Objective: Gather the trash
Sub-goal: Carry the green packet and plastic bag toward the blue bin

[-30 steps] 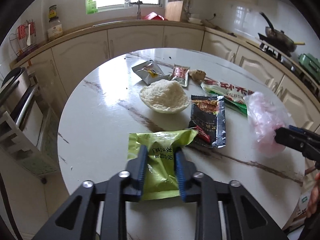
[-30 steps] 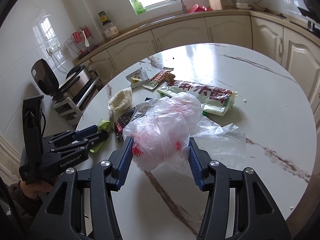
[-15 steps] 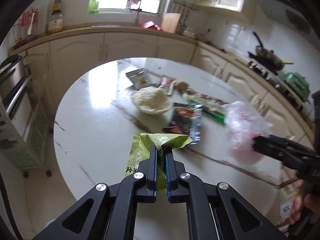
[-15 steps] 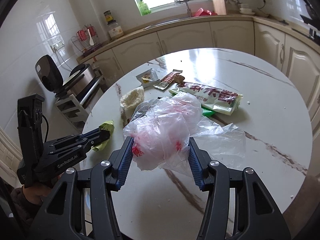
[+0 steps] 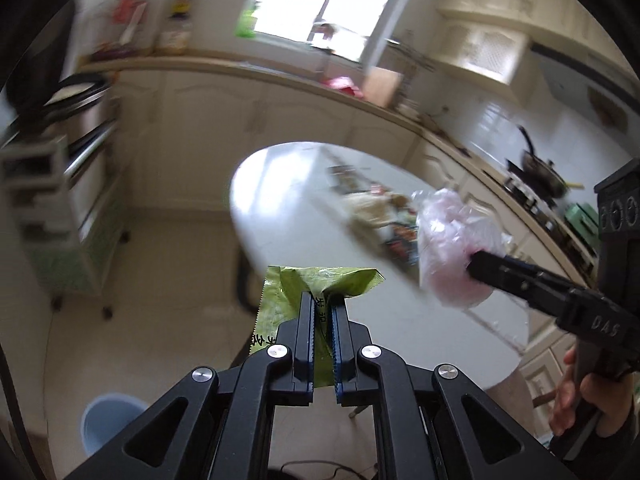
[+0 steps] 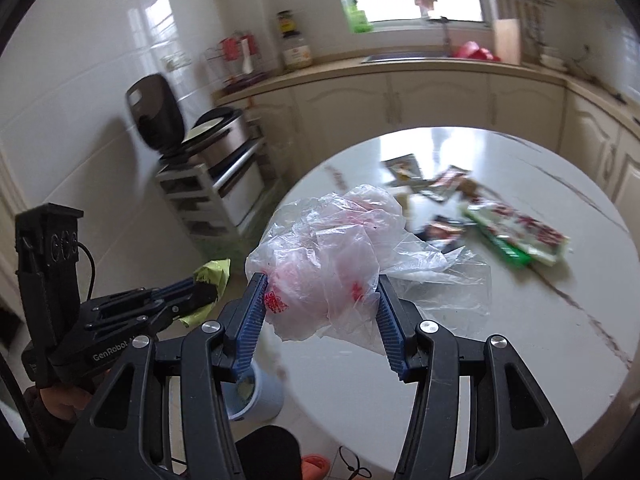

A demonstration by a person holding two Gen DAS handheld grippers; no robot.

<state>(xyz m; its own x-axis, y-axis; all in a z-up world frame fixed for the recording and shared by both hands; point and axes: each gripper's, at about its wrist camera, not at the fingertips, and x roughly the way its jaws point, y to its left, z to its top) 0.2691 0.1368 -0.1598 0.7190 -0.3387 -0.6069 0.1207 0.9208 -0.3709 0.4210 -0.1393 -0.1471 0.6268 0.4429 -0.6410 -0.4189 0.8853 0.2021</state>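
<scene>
My left gripper (image 5: pixel 323 300) is shut on a green snack wrapper (image 5: pixel 280 300), held in the air past the left edge of the round white table (image 5: pixel 272 184). From the right wrist view the same gripper (image 6: pixel 200 292) shows at the left with the green wrapper (image 6: pixel 212 272) at its tip. The right gripper (image 6: pixel 320 292) is shut on a crumpled clear plastic bag (image 6: pixel 328 248) with red print, lifted over the table's near edge. In the left wrist view that bag (image 5: pixel 452 248) hangs at the right. Several wrappers (image 6: pixel 512 236) lie on the table (image 6: pixel 520 340).
A light blue bin (image 6: pixel 256 392) stands on the floor below the grippers, and the bin (image 5: pixel 108 420) also shows at the lower left of the left wrist view. A shelf rack with an appliance (image 6: pixel 216 176) stands left of the table. Cabinets (image 6: pixel 400 104) line the far wall.
Both grippers have drawn back and left off the table with their loads; the green wrapper now hangs over the floor. The left gripper closed on it a second ago. The blue bin has come into view.
</scene>
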